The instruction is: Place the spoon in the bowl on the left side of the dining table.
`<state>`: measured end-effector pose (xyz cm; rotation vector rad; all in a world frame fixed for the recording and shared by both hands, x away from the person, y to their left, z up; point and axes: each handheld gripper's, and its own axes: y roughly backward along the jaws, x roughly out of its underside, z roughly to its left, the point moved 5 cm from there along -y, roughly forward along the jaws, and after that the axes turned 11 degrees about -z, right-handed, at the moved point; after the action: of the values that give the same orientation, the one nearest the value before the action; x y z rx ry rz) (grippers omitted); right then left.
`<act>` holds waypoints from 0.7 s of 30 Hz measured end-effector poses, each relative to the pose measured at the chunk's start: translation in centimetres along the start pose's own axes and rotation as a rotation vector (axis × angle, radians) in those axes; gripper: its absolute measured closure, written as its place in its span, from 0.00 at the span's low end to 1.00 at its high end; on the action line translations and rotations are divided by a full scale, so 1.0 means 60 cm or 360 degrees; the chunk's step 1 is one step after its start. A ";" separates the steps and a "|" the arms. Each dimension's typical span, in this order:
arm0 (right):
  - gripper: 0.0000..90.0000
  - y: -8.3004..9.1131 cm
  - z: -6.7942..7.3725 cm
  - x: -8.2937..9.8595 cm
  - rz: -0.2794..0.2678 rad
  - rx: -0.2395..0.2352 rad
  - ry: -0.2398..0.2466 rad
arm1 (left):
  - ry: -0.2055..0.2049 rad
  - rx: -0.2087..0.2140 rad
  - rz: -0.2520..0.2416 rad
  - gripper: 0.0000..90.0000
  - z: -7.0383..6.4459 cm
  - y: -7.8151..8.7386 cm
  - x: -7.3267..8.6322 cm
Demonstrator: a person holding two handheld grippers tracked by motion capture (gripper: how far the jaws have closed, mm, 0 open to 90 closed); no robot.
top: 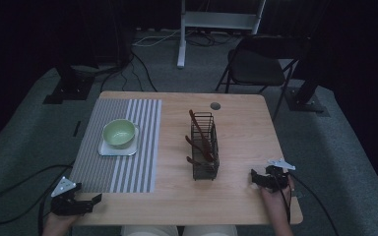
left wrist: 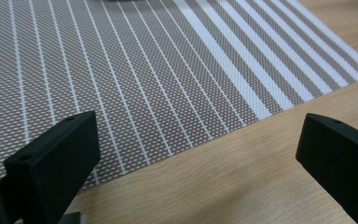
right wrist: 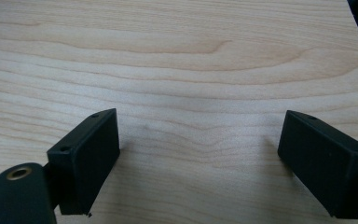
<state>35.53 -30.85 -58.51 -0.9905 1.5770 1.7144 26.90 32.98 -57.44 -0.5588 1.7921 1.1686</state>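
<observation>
1. Left gripper [top: 91, 200] resting at the table's [top: 236, 196] near left corner, just beside the mat's [left wrist: 121, 70] near edge; jaws standing wide apart, holding nothing.
2. Mat lying flat on the table's left half, looking thin, woven and floppy; probably best taken by a free edge.
3. Bowl [top: 119, 132] sitting on a small plate [top: 109, 150] on the mat; likely ceramic, so stiff, smooth-sided and breakable. Gripping over the rim seeming safer than squeezing the round wall.
4. Rack [top: 205, 147] standing at mid-table, holding brown utensils [top: 200, 137], perhaps wooden, leaning inside; wire likely light and rigid, easy to tip. Taking hold at the top rim, or pulling a utensil by its handle.
5. Right gripper [top: 260, 178] resting near the right front edge, well apart from the rack; jaws spread wide over bare wood, carrying nothing.
6. Writing: no brand, label or lettering readable anywhere.
</observation>
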 end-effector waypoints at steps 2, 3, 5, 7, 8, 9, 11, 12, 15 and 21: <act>0.13 0.000 0.000 0.000 0.0000 0.0001 -0.0001 | 0.0007 0.0013 0.0005 0.00 -0.002 0.000 -0.001; 0.13 0.000 0.000 0.000 0.0000 0.0000 -0.0001 | 0.0001 0.0016 0.0007 0.00 -0.003 0.000 -0.001; 0.13 0.000 0.000 0.000 0.0000 0.0000 0.0000 | -0.0012 0.0022 0.0009 0.00 -0.006 0.000 -0.002; 0.13 0.000 0.000 0.000 0.0000 0.0000 -0.0001 | -0.0012 0.0038 0.0005 0.00 -0.010 0.000 -0.004; 0.13 0.000 0.000 0.000 0.0000 0.0000 -0.0001 | -0.0015 0.0038 0.0003 0.00 -0.011 0.000 -0.005; 0.13 0.000 0.000 0.000 0.0001 0.0000 -0.0001 | -0.0021 0.0058 0.0009 0.00 -0.015 0.000 -0.007; 0.13 0.000 0.000 0.000 0.0001 0.0000 -0.0001 | -0.0039 0.0077 0.0007 0.01 -0.021 0.000 -0.011; 0.13 0.000 0.000 0.000 0.0000 0.0000 -0.0001 | -0.0042 0.0090 0.0008 0.01 -0.024 -0.001 -0.012; 0.13 0.000 0.000 0.000 0.0000 0.0000 -0.0001 | -0.0062 0.0100 0.0016 0.01 -0.032 -0.004 -0.015; 0.13 0.000 0.000 0.000 0.0001 0.0000 -0.0001 | -0.0073 0.0136 0.0002 0.01 -0.043 -0.006 -0.022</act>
<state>35.52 -30.84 -58.51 -0.9894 1.5770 1.7146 26.69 30.41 -56.05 -0.4772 1.7942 1.0921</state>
